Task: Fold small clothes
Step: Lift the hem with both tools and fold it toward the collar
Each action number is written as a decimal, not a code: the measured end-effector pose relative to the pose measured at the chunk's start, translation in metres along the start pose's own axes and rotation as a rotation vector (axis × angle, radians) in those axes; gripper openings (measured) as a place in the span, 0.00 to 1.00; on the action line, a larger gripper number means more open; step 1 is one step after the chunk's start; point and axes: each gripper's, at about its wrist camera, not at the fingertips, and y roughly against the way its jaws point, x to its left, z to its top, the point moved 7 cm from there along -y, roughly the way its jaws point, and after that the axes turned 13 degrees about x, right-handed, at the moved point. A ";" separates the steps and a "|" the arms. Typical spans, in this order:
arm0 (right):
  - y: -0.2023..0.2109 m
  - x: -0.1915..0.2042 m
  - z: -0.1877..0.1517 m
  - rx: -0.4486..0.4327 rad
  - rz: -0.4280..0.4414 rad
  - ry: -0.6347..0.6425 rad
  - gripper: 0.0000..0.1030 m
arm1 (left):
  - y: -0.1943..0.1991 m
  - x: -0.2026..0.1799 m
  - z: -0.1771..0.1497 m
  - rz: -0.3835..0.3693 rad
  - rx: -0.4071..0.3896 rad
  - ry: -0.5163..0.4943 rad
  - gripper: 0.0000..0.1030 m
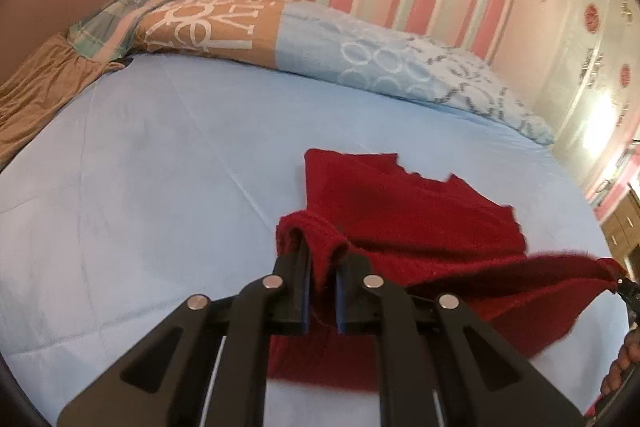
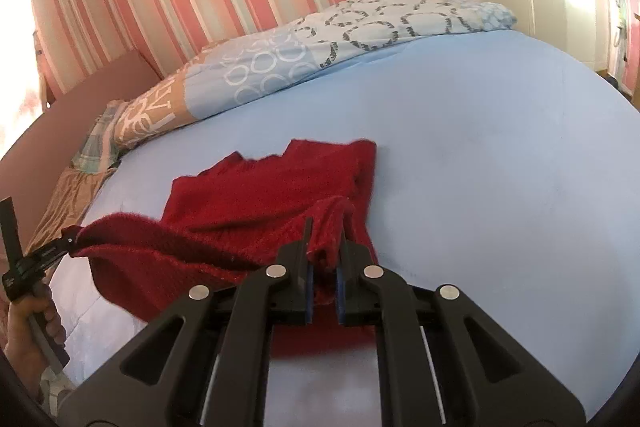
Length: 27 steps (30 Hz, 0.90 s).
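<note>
A dark red knitted garment [image 1: 400,203] lies partly on the light blue bed sheet [image 1: 140,167], its far part flat and its near edge lifted. My left gripper [image 1: 322,251] is shut on one near corner of the garment. My right gripper [image 2: 325,243] is shut on the other near corner of the same garment [image 2: 256,199]. The near hem hangs stretched between the two grippers above the sheet. The left gripper also shows at the left edge of the right wrist view [image 2: 60,247], and the right gripper at the right edge of the left wrist view [image 1: 624,287].
A patterned blue and tan duvet [image 1: 320,39] is rolled along the far side of the bed under a pink striped wall. A brown cloth [image 1: 40,95] lies at the far left by the headboard. A white wardrobe [image 1: 580,27] stands to the right.
</note>
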 end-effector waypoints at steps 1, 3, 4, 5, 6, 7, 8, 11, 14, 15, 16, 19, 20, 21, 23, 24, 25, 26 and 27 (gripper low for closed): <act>-0.015 -0.002 0.012 0.022 0.006 -0.010 0.08 | -0.010 -0.002 0.009 0.014 0.004 0.002 0.09; -0.041 -0.006 0.028 0.050 0.003 -0.028 0.08 | -0.035 -0.006 0.032 0.054 0.013 -0.013 0.09; -0.058 -0.009 0.039 0.068 -0.009 -0.027 0.08 | -0.044 -0.006 0.039 0.065 0.016 -0.016 0.09; -0.069 -0.010 0.046 0.076 -0.018 -0.024 0.08 | -0.056 -0.007 0.048 0.077 0.022 -0.022 0.09; -0.081 -0.012 0.053 0.088 -0.027 -0.022 0.08 | -0.067 -0.007 0.056 0.090 0.031 -0.026 0.09; -0.097 -0.014 0.063 0.109 -0.035 -0.022 0.08 | -0.082 -0.008 0.066 0.103 0.044 -0.025 0.09; -0.108 -0.015 0.068 0.123 -0.040 -0.023 0.08 | -0.091 -0.007 0.071 0.111 0.051 -0.028 0.09; -0.138 -0.019 0.081 0.171 -0.063 -0.026 0.08 | -0.126 -0.007 0.091 0.140 0.090 -0.037 0.11; -0.167 -0.026 0.092 0.214 -0.070 -0.057 0.09 | -0.158 -0.003 0.100 0.154 0.144 -0.025 0.12; -0.174 -0.027 0.095 0.222 -0.077 -0.059 0.09 | -0.169 -0.001 0.104 0.163 0.162 -0.019 0.12; -0.178 -0.026 0.097 0.228 -0.080 -0.061 0.09 | -0.175 -0.001 0.106 0.169 0.169 -0.016 0.12; -0.191 -0.029 0.106 0.241 -0.103 -0.078 0.21 | -0.191 -0.004 0.110 0.213 0.181 -0.037 0.13; -0.193 -0.028 0.110 0.235 -0.103 -0.081 0.31 | -0.195 -0.006 0.112 0.219 0.182 -0.045 0.14; -0.192 -0.028 0.115 0.212 -0.126 -0.078 0.42 | -0.198 -0.008 0.113 0.227 0.182 -0.054 0.15; -0.191 -0.027 0.124 0.181 -0.144 -0.073 0.58 | -0.200 -0.013 0.116 0.225 0.177 -0.060 0.34; -0.192 -0.025 0.128 0.175 -0.144 -0.062 0.58 | -0.199 -0.015 0.119 0.213 0.167 -0.058 0.48; -0.193 -0.024 0.130 0.173 -0.154 -0.050 0.58 | -0.197 -0.014 0.124 0.226 0.146 -0.051 0.86; -0.193 -0.022 0.132 0.172 -0.164 -0.034 0.58 | -0.188 -0.011 0.131 0.271 0.087 -0.038 0.98; -0.191 -0.020 0.133 0.165 -0.179 -0.020 0.57 | -0.179 -0.009 0.136 0.297 0.036 -0.030 0.98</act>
